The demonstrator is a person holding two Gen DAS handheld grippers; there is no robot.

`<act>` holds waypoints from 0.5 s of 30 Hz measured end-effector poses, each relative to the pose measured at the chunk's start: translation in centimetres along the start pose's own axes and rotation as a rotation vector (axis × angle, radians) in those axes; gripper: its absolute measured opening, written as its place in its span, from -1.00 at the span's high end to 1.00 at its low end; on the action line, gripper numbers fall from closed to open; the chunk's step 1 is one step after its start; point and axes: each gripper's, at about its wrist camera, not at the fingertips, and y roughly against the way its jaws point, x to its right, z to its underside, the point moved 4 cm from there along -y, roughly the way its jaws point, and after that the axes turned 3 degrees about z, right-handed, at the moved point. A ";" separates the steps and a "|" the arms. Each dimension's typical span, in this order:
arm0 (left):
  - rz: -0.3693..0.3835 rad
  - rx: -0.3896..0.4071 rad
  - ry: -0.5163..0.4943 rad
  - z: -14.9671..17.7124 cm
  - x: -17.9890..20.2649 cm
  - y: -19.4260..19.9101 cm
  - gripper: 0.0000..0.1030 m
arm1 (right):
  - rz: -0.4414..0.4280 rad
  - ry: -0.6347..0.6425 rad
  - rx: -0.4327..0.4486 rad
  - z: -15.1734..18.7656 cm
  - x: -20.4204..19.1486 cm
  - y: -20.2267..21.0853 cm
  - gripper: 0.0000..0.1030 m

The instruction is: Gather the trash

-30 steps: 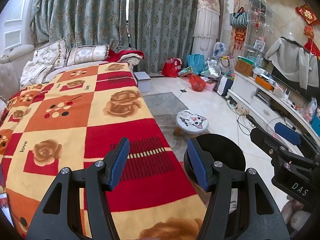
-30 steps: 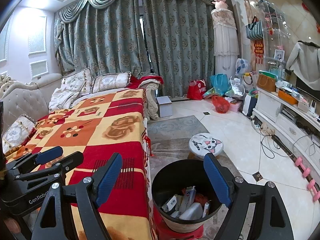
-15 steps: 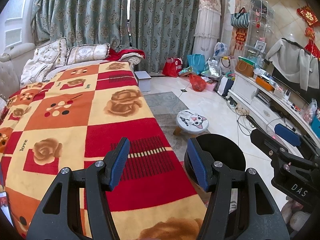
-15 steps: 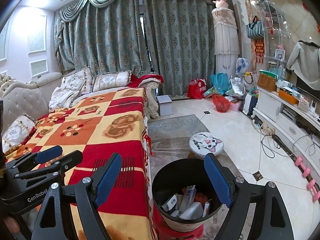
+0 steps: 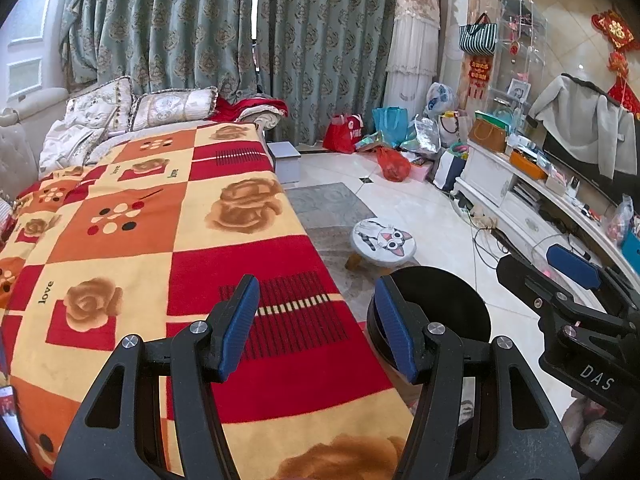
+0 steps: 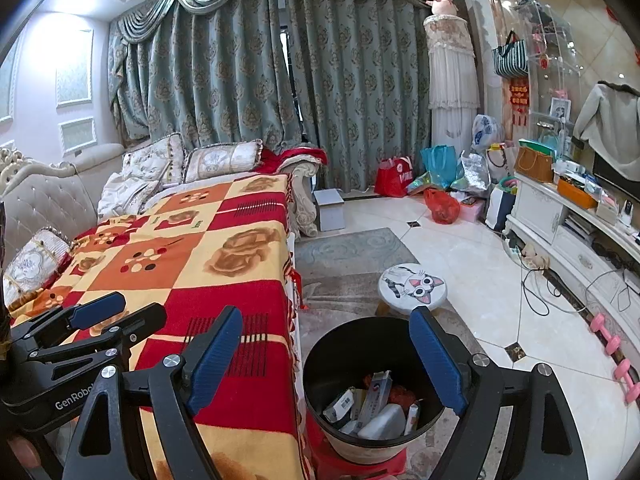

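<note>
Both grippers [image 5: 316, 328] [image 6: 326, 360] released, nothing held. Bin [image 6: 344, 364] sits tight against blanket [image 6: 224, 280]; low reach could snag fringe or tip it.

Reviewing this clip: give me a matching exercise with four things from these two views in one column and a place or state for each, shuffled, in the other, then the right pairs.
Things:
1. bin
2. cat stool
3. dumbbells
4. right hand-held gripper

Places or states:
A. pink, on the tiles beside the white cabinet
B. open, nothing between its fingers
C. on the rug, just beyond the bin
D. black, with boxes and wrappers inside, next to the blanket

Pairs: 1-D, 2-C, 3-A, 4-B
</note>
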 end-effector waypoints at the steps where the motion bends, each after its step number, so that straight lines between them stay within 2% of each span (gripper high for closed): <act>1: 0.000 -0.001 0.000 0.0 0.0 0.0 -0.15 | 0.000 0.000 0.000 0.1 0.1 0.0 -0.63; 15: 0.000 -0.005 0.002 0.1 0.1 0.0 -0.15 | -0.003 0.001 -0.007 0.1 0.2 -0.1 -0.64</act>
